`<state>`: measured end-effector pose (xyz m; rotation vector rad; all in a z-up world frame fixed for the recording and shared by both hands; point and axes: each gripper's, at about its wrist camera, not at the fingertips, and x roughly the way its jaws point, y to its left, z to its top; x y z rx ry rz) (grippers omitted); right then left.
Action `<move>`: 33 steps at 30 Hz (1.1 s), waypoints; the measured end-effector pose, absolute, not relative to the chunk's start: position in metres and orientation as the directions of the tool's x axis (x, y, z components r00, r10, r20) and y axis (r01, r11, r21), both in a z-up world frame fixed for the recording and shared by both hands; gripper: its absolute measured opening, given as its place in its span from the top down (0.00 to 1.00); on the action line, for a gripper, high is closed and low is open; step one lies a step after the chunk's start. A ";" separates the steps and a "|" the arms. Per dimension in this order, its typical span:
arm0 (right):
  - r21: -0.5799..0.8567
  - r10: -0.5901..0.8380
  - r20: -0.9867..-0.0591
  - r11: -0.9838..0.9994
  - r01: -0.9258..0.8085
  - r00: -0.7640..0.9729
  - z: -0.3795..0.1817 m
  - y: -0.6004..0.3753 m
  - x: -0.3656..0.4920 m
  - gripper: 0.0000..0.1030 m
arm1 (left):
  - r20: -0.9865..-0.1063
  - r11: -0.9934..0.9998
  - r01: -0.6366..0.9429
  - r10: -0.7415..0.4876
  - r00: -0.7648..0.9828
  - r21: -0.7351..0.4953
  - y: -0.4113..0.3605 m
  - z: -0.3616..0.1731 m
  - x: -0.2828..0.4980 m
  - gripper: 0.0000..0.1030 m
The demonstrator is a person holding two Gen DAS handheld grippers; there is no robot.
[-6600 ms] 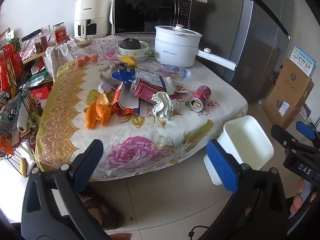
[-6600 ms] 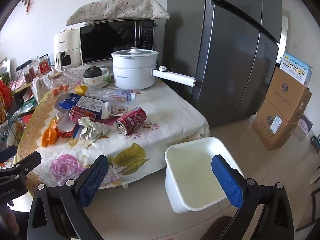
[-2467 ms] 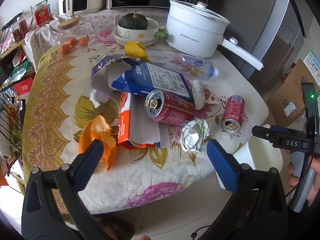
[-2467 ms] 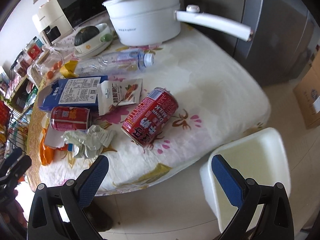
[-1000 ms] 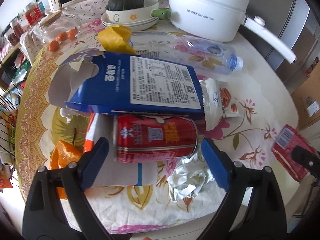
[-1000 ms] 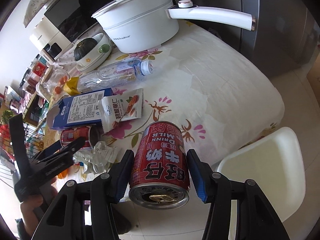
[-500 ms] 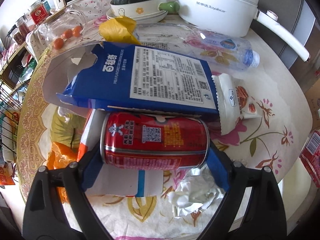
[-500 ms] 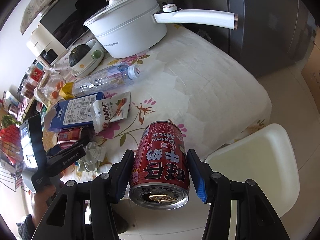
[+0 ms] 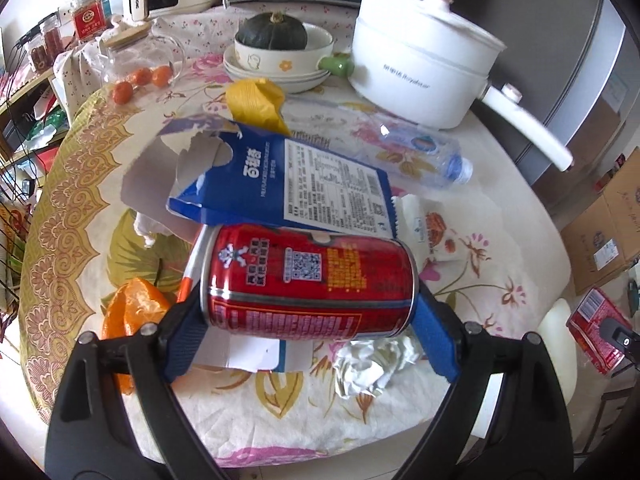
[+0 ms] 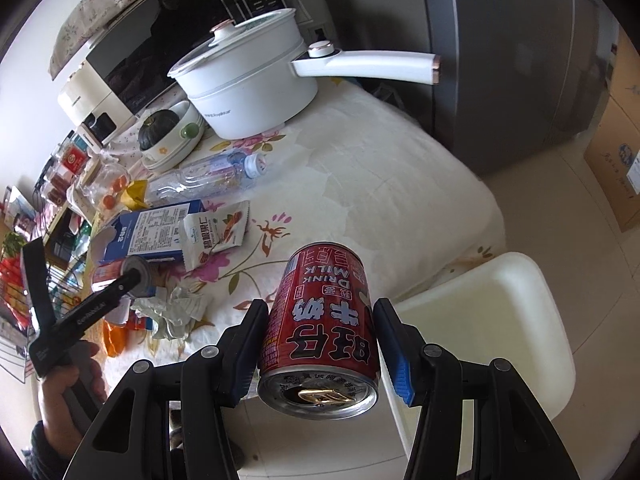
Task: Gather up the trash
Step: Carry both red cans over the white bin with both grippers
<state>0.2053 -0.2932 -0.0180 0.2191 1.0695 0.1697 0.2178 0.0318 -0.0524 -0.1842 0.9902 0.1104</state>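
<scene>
Left wrist view: left hand-held gripper (image 9: 308,314) is clamping a red can (image 9: 308,282) endwise above the counter (image 9: 472,208). Right hand-held gripper (image 10: 320,354) is squeezing another can (image 10: 320,328) near the white bin (image 10: 492,320).

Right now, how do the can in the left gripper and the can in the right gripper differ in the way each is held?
The left gripper clamps its red can end to end, lying crosswise over the table litter; the right gripper squeezes its red can by the sides, lengthwise, opened top toward the camera. The left can sits above the tablecloth, the right can beside the white bin. Both are red drink cans, off the table.
</scene>
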 end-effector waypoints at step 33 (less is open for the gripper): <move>0.126 0.050 -0.935 0.972 0.198 0.350 -0.089 -0.478 0.125 0.46 | -0.817 0.882 0.434 -0.383 0.430 -0.185 -0.232 -0.099 0.139 0.11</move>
